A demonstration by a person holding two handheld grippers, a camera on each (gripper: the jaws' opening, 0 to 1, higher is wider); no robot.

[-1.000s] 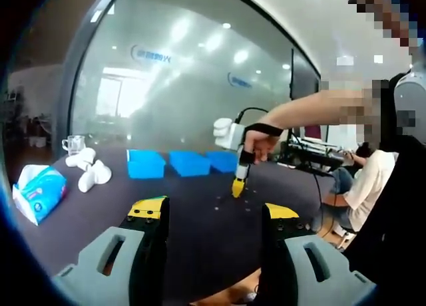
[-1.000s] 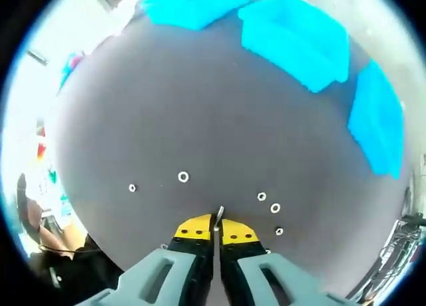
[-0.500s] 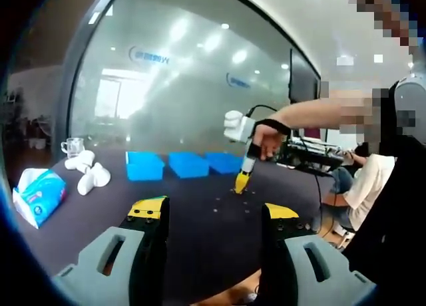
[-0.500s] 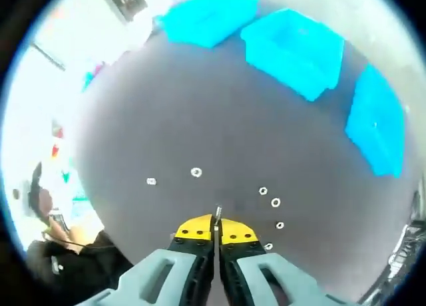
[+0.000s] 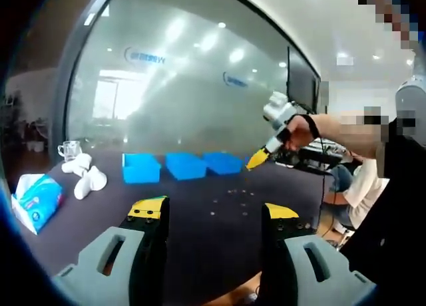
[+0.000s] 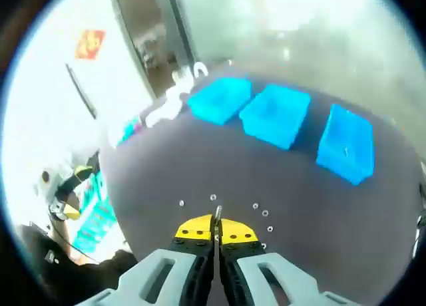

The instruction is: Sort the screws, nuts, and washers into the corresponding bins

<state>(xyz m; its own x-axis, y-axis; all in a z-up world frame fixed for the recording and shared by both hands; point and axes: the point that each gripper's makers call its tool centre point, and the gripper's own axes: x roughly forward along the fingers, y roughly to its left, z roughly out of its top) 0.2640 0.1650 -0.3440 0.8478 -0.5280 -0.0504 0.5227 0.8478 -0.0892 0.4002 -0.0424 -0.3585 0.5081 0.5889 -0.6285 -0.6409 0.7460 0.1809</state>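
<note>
Screw (image 6: 217, 215) pinched in closed right tool (image 6: 215, 227), long axis along jaws, pointing forward.

I am in an office, in what looks like a meeting room. Ahead of my left claw (image 5: 212, 216) stands a tall frosted glass wall (image 5: 193, 93) with blue logos printed on it, and round lights shine from the white ceiling (image 5: 346, 40) above. A dark screen (image 5: 303, 86) hangs on the wall to the right of that glass. The dark table (image 5: 200, 213) under my claws carries a tissue pack (image 5: 34, 191) off to the left. Beyond my right claw (image 6: 215, 230) the table's far edge meets a glass door (image 6: 143, 46). To the right a seated person (image 5: 363, 186) works beside cabled equipment (image 5: 313, 156).
</note>
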